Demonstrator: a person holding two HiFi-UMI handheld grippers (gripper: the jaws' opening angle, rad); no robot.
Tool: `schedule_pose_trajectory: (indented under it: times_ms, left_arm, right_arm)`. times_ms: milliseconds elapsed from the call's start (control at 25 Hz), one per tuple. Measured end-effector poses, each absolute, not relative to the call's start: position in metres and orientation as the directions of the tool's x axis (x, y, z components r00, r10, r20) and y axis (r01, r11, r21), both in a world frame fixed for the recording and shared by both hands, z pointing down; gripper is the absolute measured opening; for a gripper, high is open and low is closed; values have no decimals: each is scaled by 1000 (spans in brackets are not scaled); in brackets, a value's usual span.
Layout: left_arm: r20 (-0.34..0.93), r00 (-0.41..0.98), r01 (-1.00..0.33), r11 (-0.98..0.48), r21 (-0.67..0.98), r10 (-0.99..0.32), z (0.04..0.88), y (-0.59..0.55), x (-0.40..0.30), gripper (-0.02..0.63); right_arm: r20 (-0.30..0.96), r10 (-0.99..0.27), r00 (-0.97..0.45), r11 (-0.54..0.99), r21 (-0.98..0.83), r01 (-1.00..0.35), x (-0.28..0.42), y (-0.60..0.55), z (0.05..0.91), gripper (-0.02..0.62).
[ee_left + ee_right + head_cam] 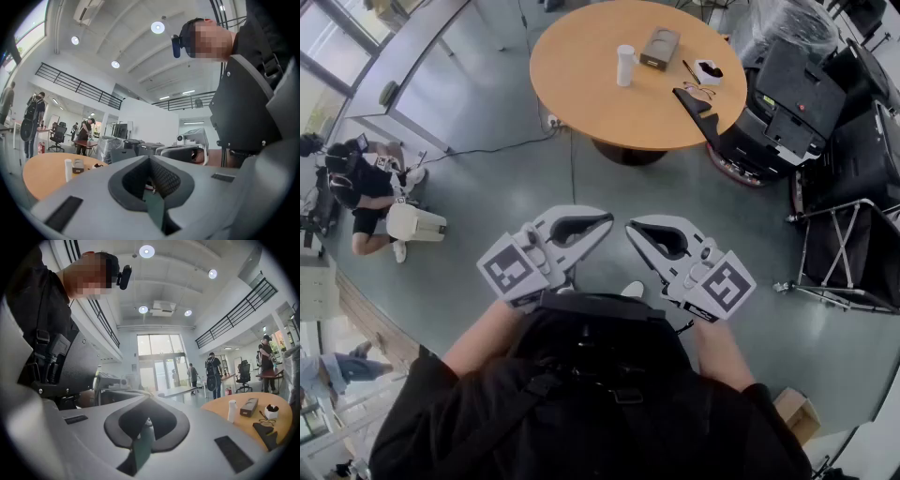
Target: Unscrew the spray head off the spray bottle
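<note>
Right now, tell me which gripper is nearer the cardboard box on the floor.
Right. The right gripper is held on the same side as the cardboard box; the left gripper is farther left.

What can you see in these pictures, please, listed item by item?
Round table: one, orange-brown, far centre.
Spray bottle: one, white, upright on the table.
Box: one, grey-brown, on the table beside the bottle.
Glasses: one pair, thin-framed, on the table's right side.
Equipment cases: several, black, right of the table.
Folding stand: one, metal, right edge.
Crouching person: one, dark clothes, floor at left.
Cardboard box: one, brown, floor at lower right.
Left gripper: one, grey, jaws shut, empty.
Right gripper: one, grey, jaws shut, empty.
</note>
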State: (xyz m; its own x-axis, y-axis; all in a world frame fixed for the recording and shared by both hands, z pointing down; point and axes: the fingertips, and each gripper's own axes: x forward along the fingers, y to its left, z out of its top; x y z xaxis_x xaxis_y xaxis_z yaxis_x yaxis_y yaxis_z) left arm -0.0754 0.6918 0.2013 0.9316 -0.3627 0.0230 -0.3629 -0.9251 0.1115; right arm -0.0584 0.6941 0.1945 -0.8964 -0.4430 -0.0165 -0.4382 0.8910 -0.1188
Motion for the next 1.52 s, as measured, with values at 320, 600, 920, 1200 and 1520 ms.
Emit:
schedule_pose_trajectory:
  times_ms: [320,600,920,1200,1520]
  left_arm:
    - [32,905,-426,-900,93,-425,195,685,-40,3]
    - [36,885,-466,-880,89,-465,194,681,-37,3]
    - [34,909,-418,-904,90,-416,206,641,-50,5]
    - [7,931,-364,-925,108,-365,198,590,-93,4]
    - [6,948,-317,-941,118,-319,202,522,-143,5]
  right_arm:
    - [0,-397,-918,909,-139,-393,-19,696,198,6]
    - [4,-362,-932,921,-155,-358,-13,691,201,6]
    - [16,-374,-927,918,-133,-373,-37,650,209,6]
    - [25,-418,-908,902,-105,-419,-84,592,201,6]
    - [27,-467,-884,877,-113,-467,-136,521,201,6]
